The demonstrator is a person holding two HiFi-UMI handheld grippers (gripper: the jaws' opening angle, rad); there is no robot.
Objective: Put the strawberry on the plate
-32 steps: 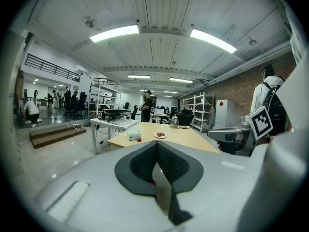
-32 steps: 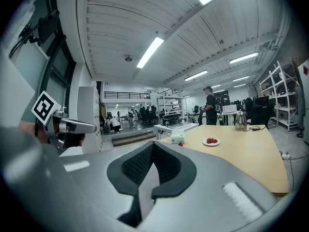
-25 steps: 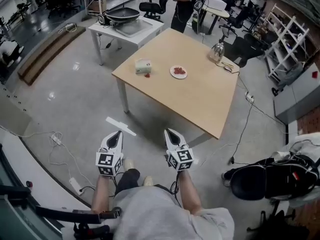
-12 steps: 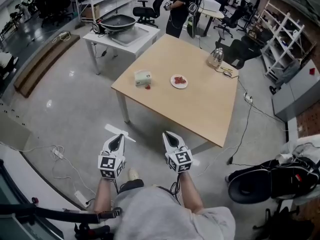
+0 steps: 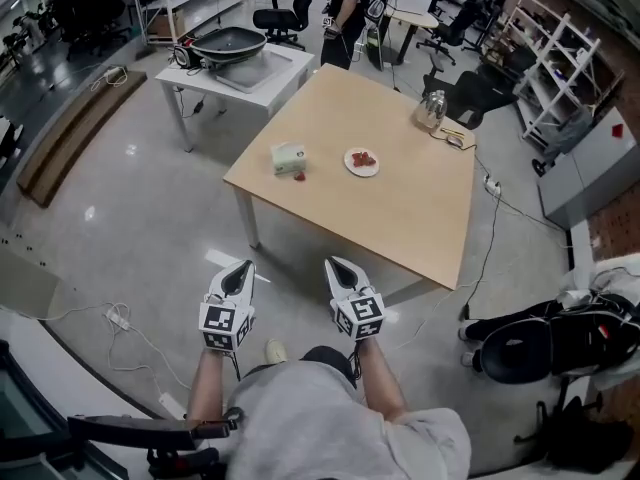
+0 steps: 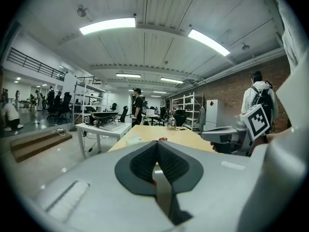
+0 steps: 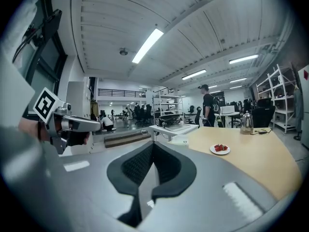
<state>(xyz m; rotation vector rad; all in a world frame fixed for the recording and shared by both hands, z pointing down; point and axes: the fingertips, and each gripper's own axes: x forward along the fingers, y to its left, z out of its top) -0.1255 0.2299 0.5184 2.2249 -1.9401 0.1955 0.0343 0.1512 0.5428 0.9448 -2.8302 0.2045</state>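
While left tongs (image 5: 243,267) and right tongs (image 5: 333,264) hang clenched, empty, the strawberry (image 5: 298,176) (axis unreadable) lies on the desk (image 5: 400,218), off the plate (image 5: 350,168)

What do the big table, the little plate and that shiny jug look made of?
The table is probably wood or laminate, matte, an even pale tan. The plate is white, perhaps ceramic or plastic; too small to tell. The jug seems glass or polished metal, given its bright glints.
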